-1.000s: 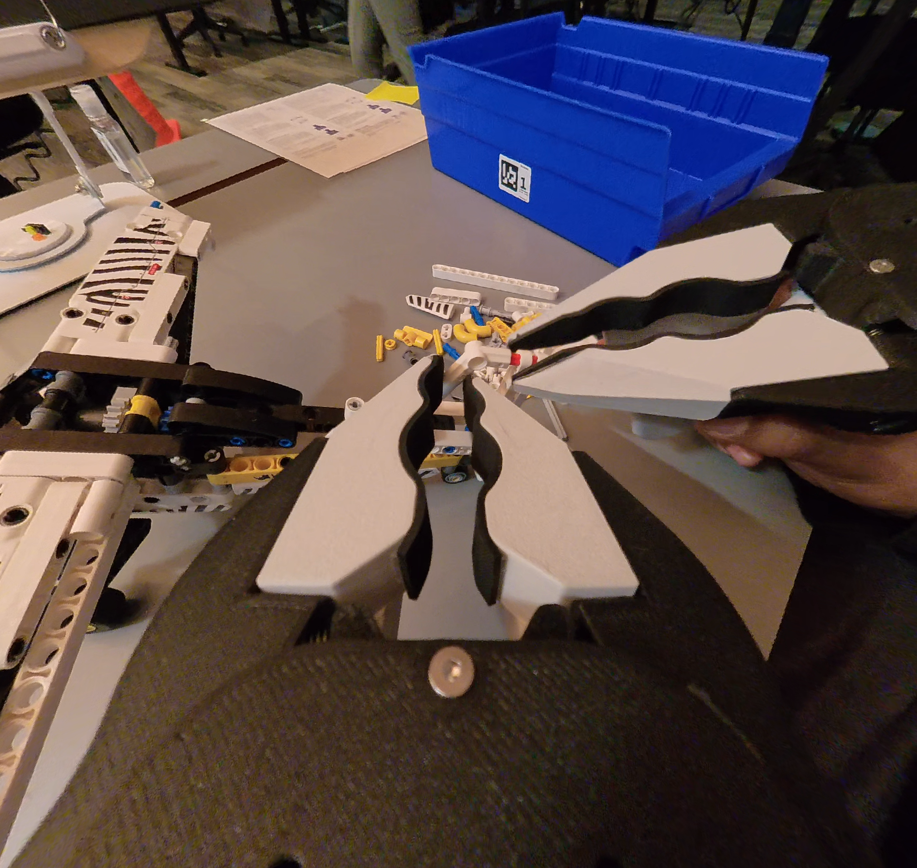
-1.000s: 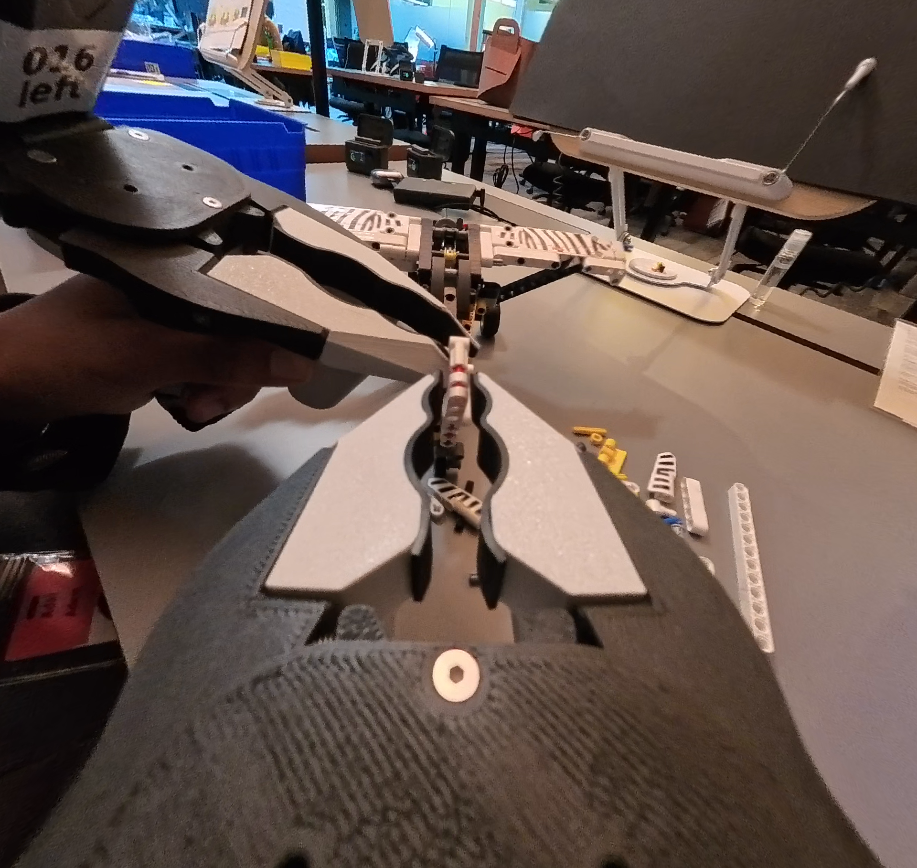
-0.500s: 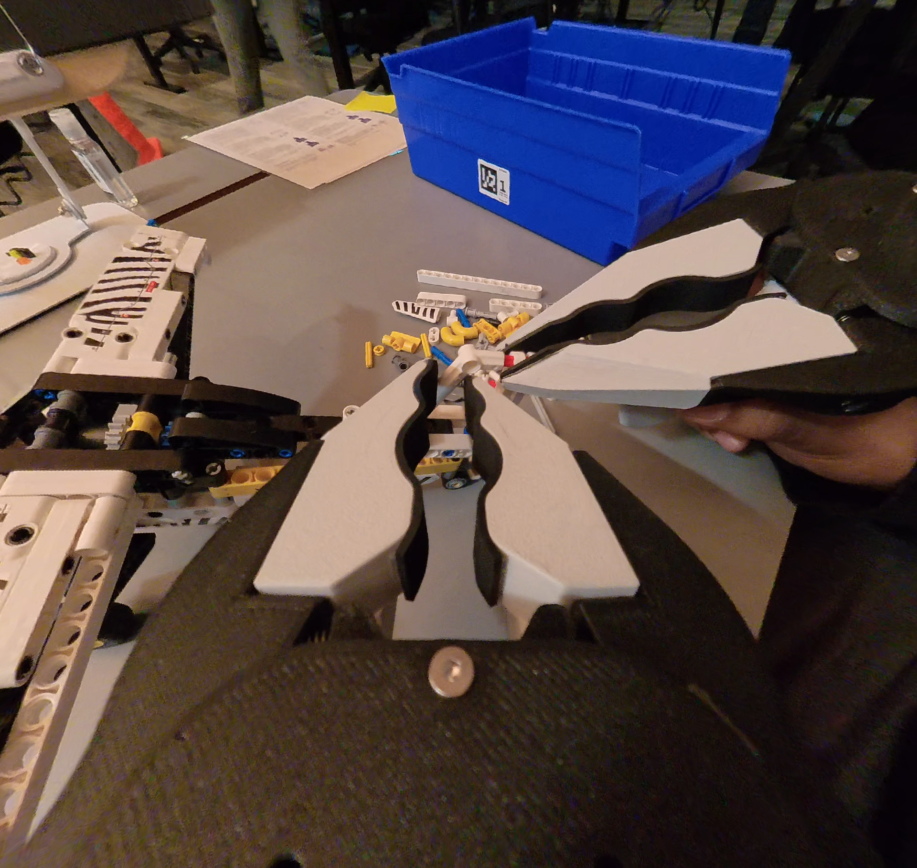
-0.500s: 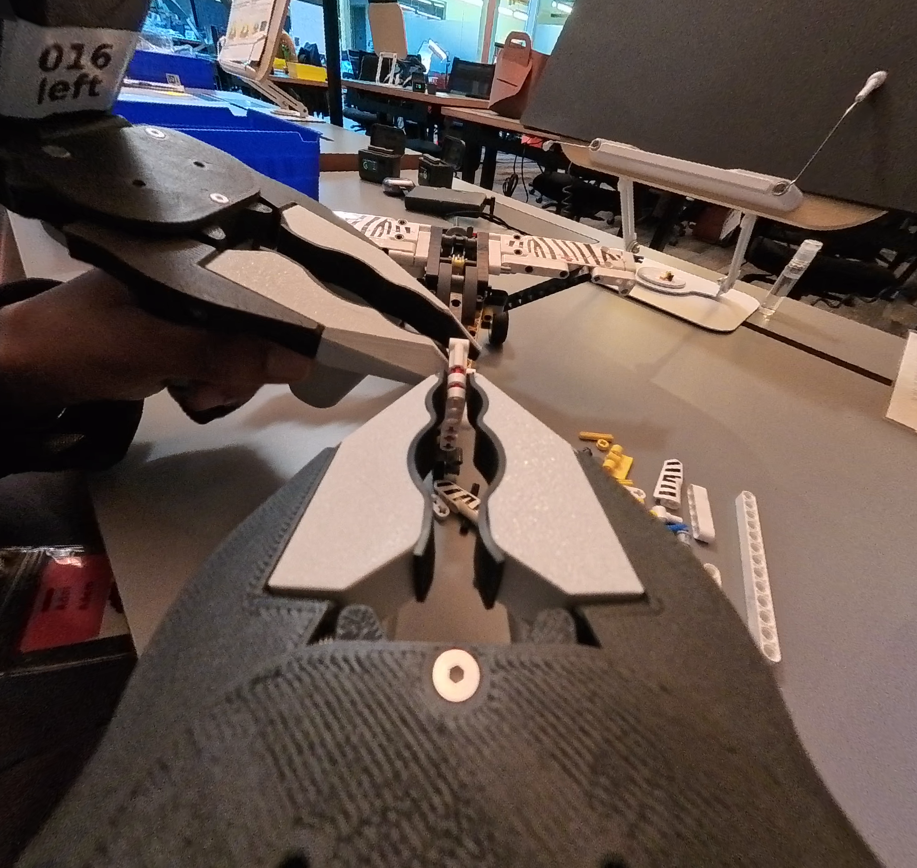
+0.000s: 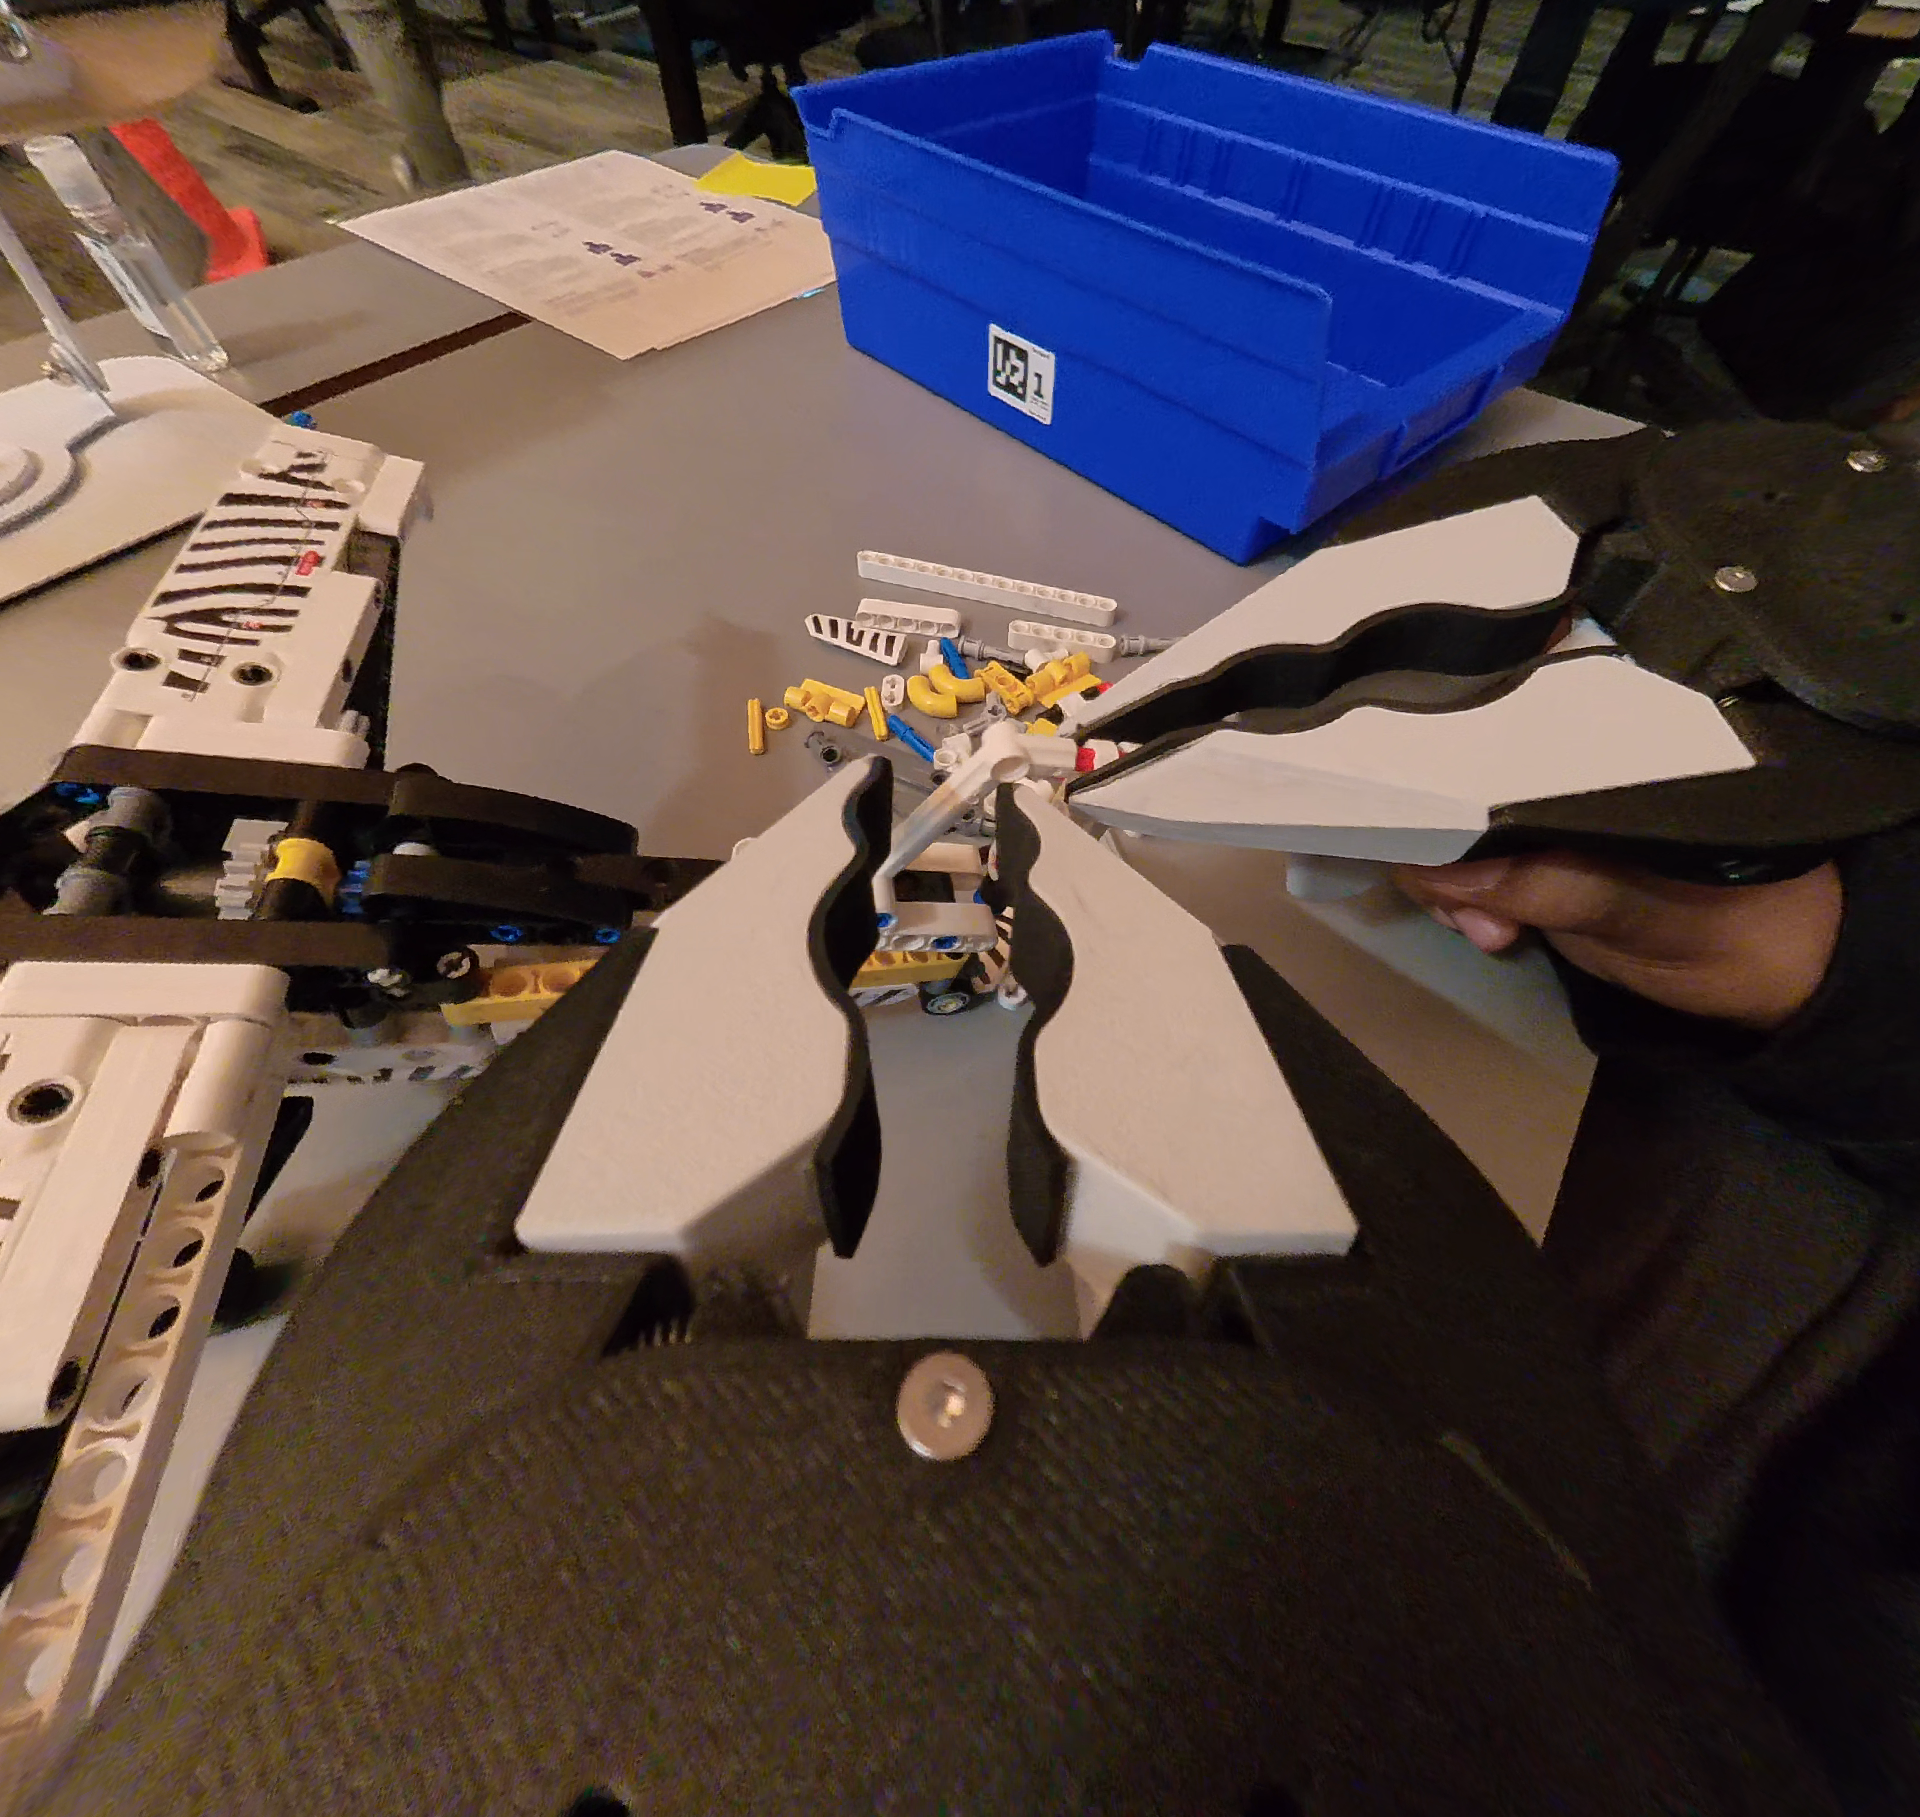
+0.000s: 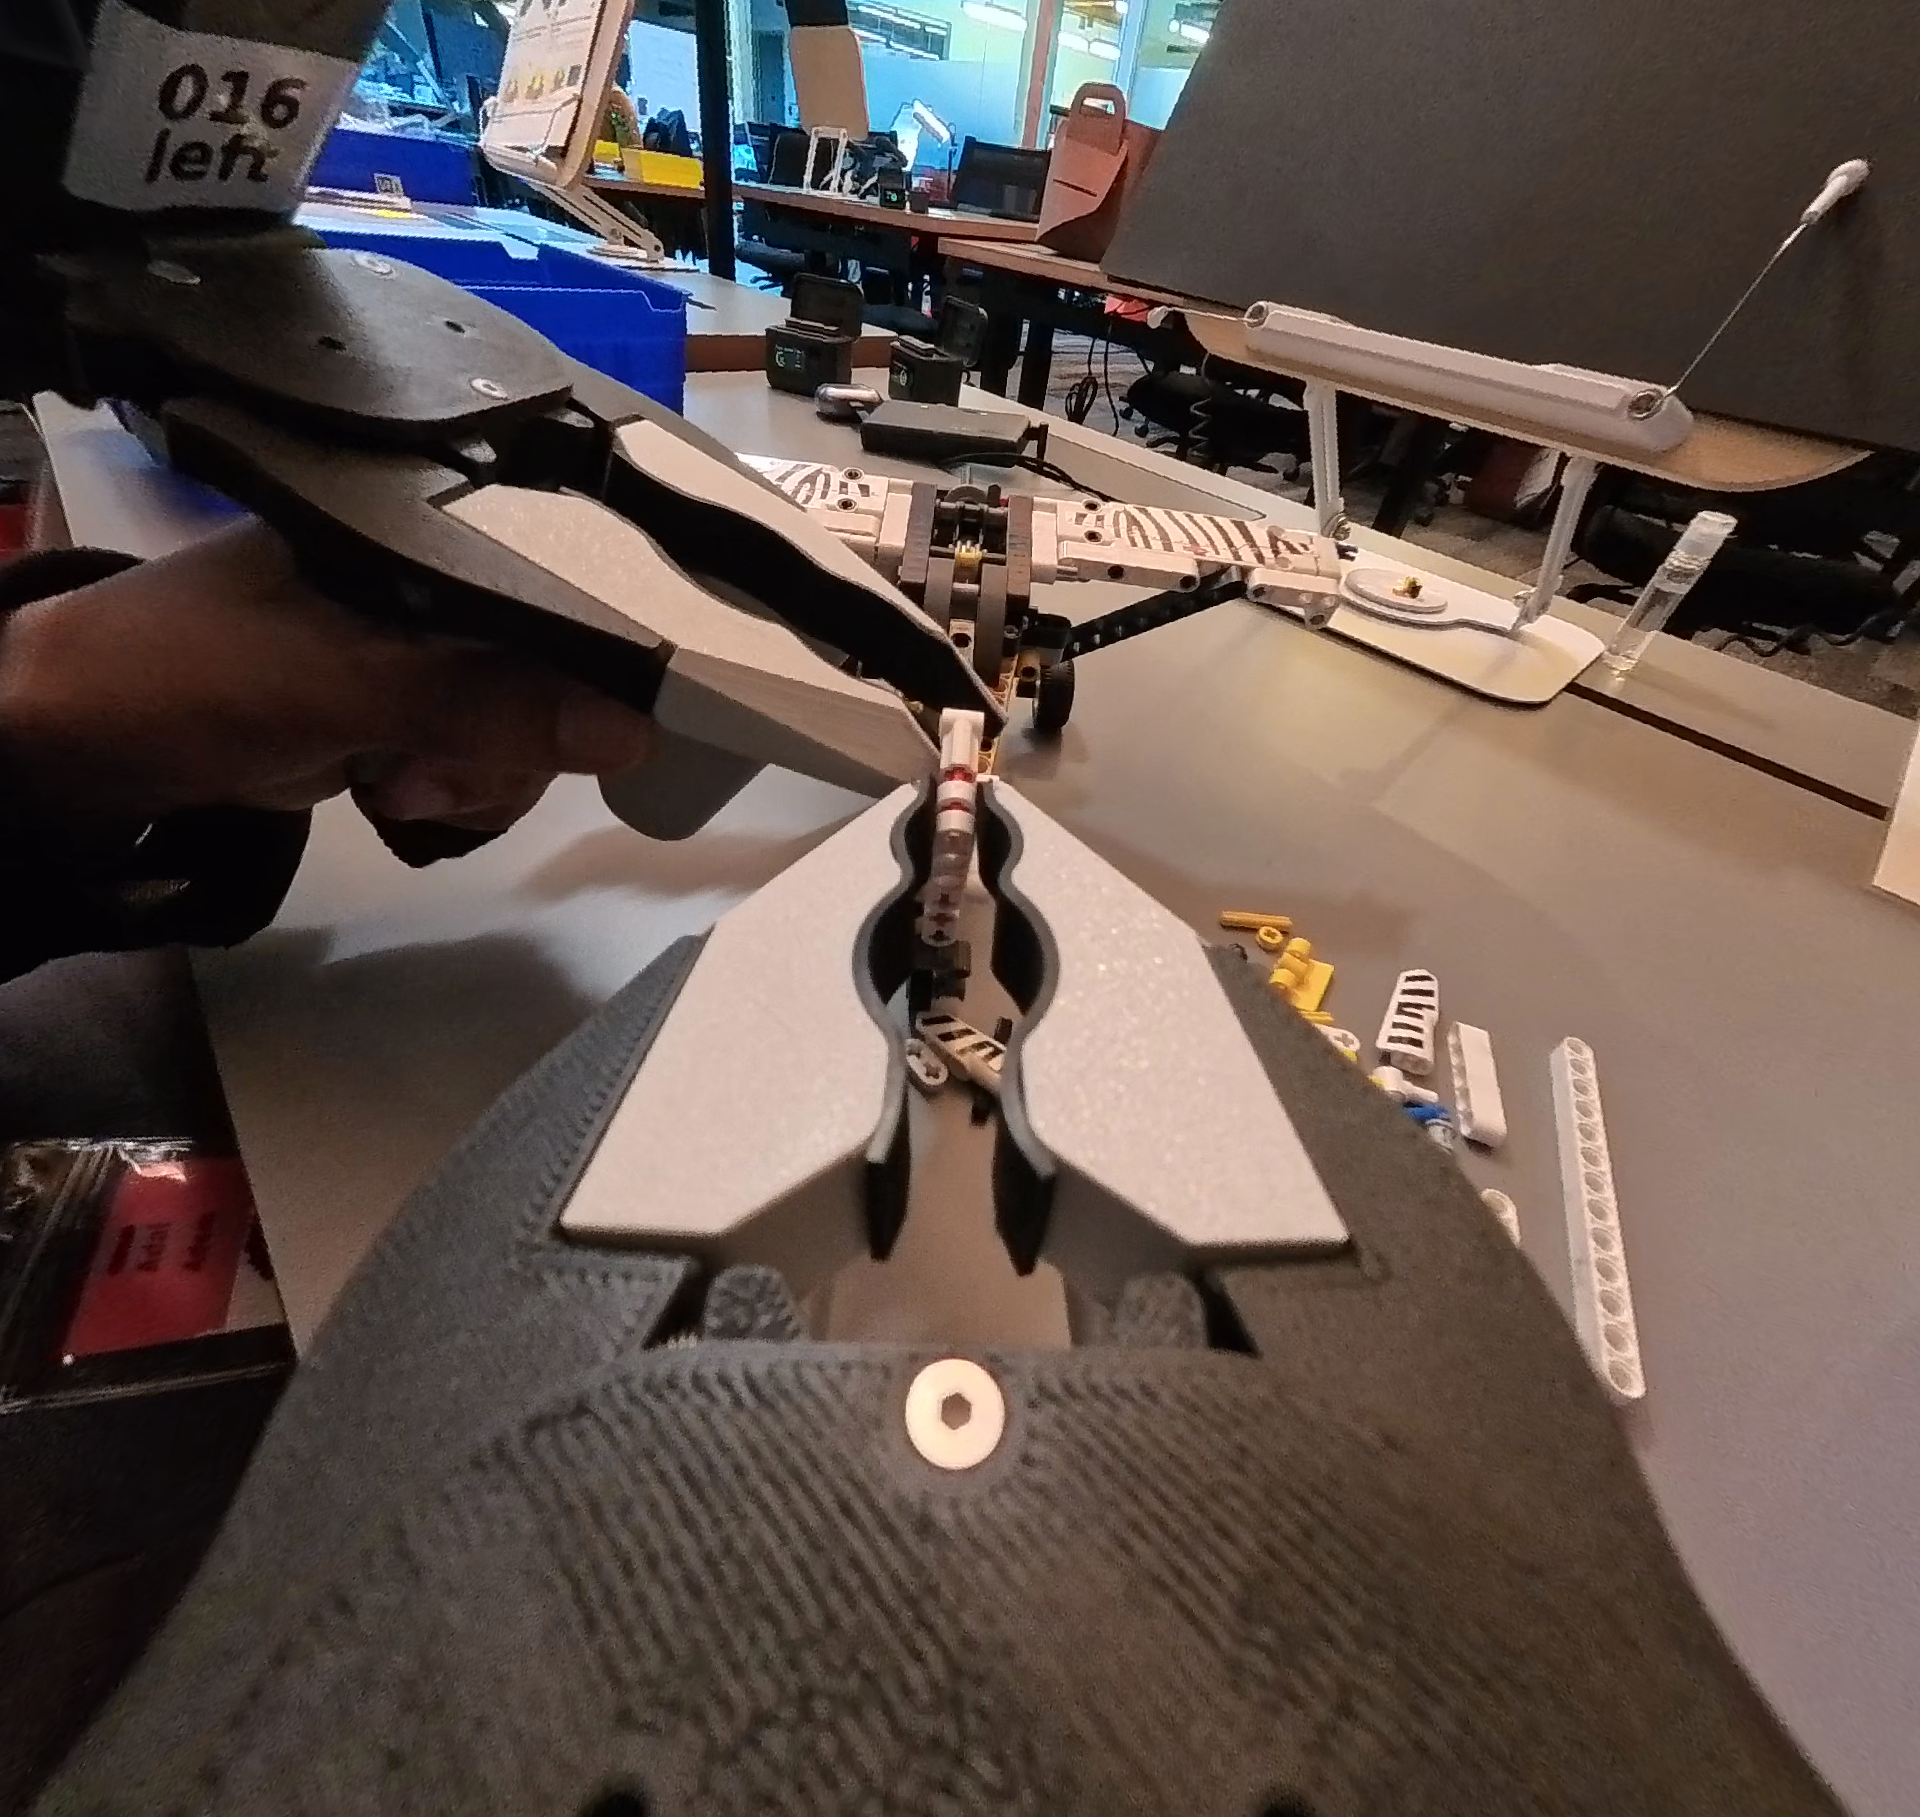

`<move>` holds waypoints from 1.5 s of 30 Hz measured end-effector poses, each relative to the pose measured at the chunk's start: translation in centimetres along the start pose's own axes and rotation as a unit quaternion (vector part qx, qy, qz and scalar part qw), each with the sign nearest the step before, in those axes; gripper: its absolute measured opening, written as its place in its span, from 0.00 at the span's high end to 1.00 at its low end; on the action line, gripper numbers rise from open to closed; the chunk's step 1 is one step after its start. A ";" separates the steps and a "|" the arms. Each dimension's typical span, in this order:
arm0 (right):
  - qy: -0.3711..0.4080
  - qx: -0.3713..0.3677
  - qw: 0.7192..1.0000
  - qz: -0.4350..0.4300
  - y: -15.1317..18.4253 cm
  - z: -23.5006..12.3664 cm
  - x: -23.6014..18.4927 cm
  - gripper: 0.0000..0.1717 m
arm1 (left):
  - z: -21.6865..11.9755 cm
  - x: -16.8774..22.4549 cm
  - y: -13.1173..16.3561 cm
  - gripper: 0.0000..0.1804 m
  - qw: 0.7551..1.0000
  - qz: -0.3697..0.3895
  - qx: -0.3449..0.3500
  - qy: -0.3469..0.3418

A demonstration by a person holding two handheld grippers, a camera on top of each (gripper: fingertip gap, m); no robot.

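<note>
Right gripper [image 6: 951,791] pinches a white-and-red toy brick assembly [image 6: 954,811] over the grey table [image 6: 1455,832]. Left gripper [image 5: 940,780] stands slightly parted, gripping nothing, its tips beside that assembly's white connector [image 5: 1013,754].

Opposed close wrist views share table [image 5: 623,541] centre

On the grey table [image 5: 582,541] we see a blue plastic bin [image 5: 1195,313] with a white sticker on its front wall. Beside it lie printed instruction sheets [image 5: 613,245] and a yellow note [image 5: 758,175]. Over in the right wrist view we see a white stand [image 6: 1455,385] on its flat base, a clear vial [image 6: 1662,593] upright just beside it, and a black panel [image 6: 1558,105] behind them.
</note>
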State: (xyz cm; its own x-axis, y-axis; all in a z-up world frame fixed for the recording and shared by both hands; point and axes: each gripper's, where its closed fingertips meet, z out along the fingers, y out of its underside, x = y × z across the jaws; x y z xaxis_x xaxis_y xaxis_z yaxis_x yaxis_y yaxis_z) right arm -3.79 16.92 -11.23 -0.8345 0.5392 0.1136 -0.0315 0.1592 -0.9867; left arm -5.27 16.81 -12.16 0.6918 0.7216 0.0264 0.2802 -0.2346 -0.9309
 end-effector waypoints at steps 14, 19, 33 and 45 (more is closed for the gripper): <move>0.000 -0.003 1.000 -0.002 0.1 0.0 0.0 0.97 | 0.0 -0.3 0.2 0.89 1.000 -0.007 -0.001 0.003; -0.002 -0.003 1.000 -0.006 0.1 0.0 -0.2 0.97 | 0.3 0.0 0.5 0.91 1.000 -0.007 -0.013 0.009; -0.002 0.000 1.000 -0.005 0.0 0.0 -0.2 0.97 | 0.3 -0.1 0.5 0.91 1.000 0.001 -0.011 0.005; -0.002 0.001 1.000 -0.007 -0.1 0.0 -0.2 0.97 | 0.3 -0.1 0.5 0.90 1.000 0.004 -0.011 0.002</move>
State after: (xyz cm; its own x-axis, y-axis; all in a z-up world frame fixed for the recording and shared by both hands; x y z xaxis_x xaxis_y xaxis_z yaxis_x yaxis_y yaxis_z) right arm -3.64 16.85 -11.19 -0.8360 0.5339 0.1268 -0.0438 0.1654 -0.9852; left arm -5.42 16.84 -12.72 0.6971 0.7166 0.0207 0.2895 -0.2550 -0.9226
